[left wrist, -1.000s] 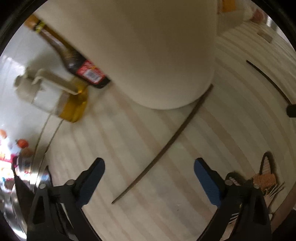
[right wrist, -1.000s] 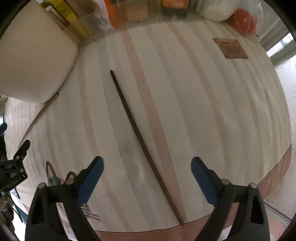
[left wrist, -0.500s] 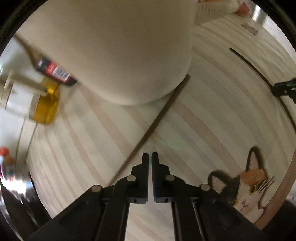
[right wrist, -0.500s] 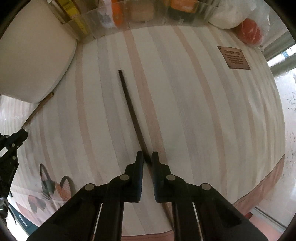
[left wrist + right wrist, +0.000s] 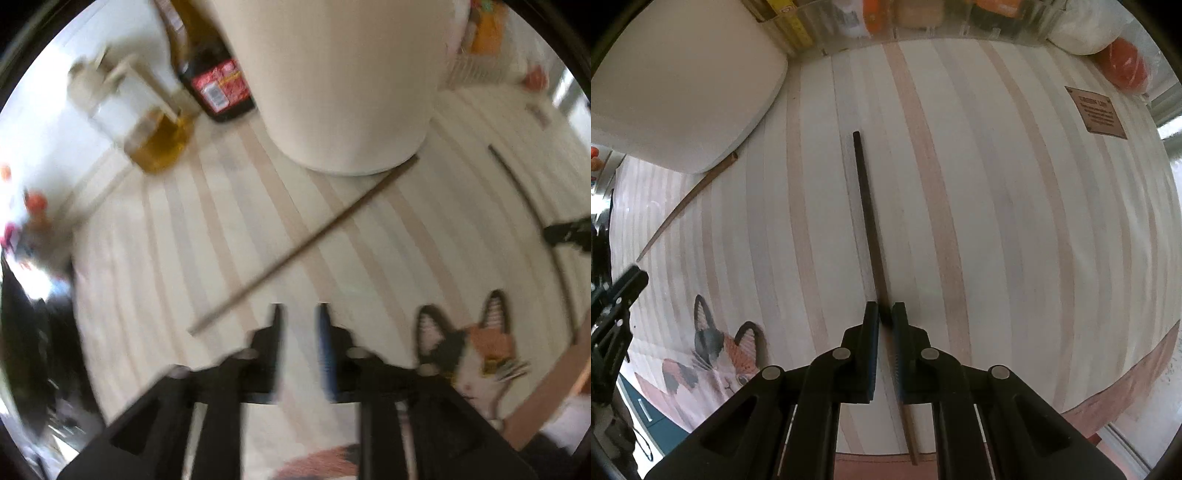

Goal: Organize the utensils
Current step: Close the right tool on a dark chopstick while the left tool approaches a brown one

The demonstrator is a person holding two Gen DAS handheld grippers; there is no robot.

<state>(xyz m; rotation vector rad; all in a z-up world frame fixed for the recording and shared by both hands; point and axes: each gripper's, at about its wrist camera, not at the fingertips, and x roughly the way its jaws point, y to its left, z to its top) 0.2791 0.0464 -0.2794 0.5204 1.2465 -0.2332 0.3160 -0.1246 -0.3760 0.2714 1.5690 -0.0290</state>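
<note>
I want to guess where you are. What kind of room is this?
Probably a kitchen or dining spot at home. Two chopsticks lie on a striped mat, and a sauce bottle and an oil bottle stand beside it.

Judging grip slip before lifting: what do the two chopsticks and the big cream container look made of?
Dark chopstick: probably lacquered wood, near-black with a slight sheen. Brown chopstick: likely plain wood or bamboo, matte and tapered. Cream container: smooth, matte; ceramic or plastic, can't tell.

The striped worktop [image 5: 229,229] is viewed closely from above by both wrist cameras; the cream container [image 5: 676,92] and cat print [image 5: 476,354] are shared.
</note>
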